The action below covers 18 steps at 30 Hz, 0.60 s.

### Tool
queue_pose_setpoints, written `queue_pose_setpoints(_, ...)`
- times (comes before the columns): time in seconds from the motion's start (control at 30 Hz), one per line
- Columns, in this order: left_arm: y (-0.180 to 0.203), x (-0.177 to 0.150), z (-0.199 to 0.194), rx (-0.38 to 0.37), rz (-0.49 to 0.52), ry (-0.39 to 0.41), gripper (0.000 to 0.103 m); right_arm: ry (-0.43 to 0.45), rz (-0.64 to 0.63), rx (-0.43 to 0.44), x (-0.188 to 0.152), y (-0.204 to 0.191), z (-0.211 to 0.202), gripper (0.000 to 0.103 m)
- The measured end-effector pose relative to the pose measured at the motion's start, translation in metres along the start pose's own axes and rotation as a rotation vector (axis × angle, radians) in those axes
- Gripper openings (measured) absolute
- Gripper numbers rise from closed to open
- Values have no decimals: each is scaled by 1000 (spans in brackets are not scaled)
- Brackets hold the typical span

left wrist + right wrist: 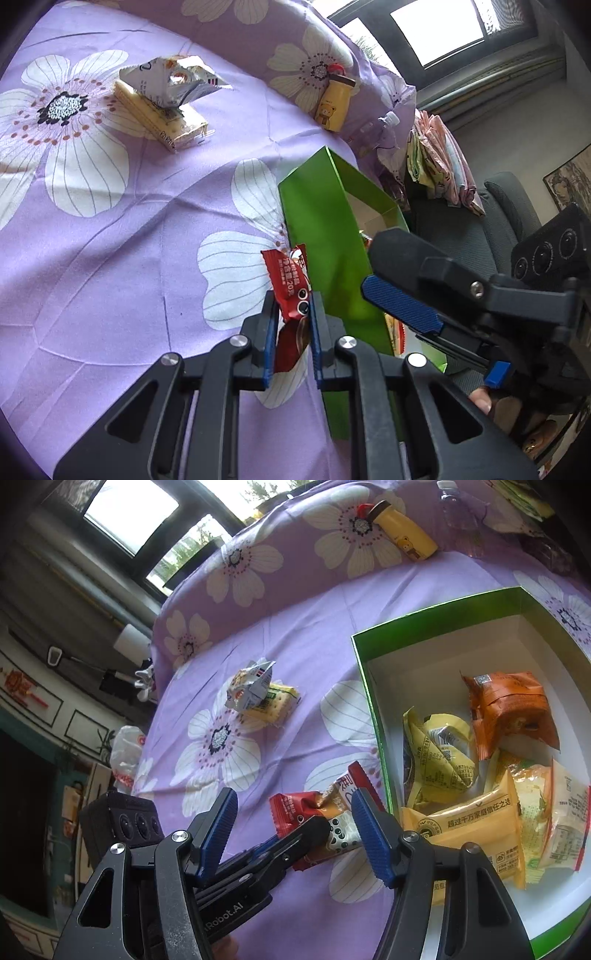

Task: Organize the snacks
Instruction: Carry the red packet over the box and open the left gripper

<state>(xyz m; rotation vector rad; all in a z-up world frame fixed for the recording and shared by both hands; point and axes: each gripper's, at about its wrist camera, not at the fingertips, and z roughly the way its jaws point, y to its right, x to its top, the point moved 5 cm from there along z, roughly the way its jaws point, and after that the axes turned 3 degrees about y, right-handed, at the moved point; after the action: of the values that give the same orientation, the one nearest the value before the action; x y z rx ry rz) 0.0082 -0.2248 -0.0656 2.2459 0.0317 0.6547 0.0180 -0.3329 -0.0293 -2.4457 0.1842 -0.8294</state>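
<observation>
Left wrist view: we see the left gripper (291, 317) clenched on a red snack packet (291, 291) just beside the green box (325, 236) on the purple flowered cloth (110, 258), while the right gripper (295, 834) hangs released, pads clear of anything, other snacks (461, 775) inside the box.

Both wrist views look steeply down, close over the purple flowered cloth (110, 240), sharing the green box (436, 616) and red packet (291, 291).
</observation>
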Motion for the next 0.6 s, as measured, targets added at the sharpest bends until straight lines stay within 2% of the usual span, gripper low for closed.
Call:
queue_pose_setpoints(0.17, 31, 15, -20, -40, 94, 87, 15, 34, -20, 2, 2, -5, -12, 67)
queue_pose_setpoints(0.23, 40, 18, -22, -25, 133, 103, 15, 63, -17, 12, 4, -6, -21, 67)
queue_pose_setpoints(0.5, 80, 20, -17, -39, 240, 113, 16, 174, 18, 7, 11, 6, -59, 67)
queue_pose_setpoints(0.6, 99, 17, -16, -110, 260, 89, 14, 212, 48, 53, 14, 12, -74, 67)
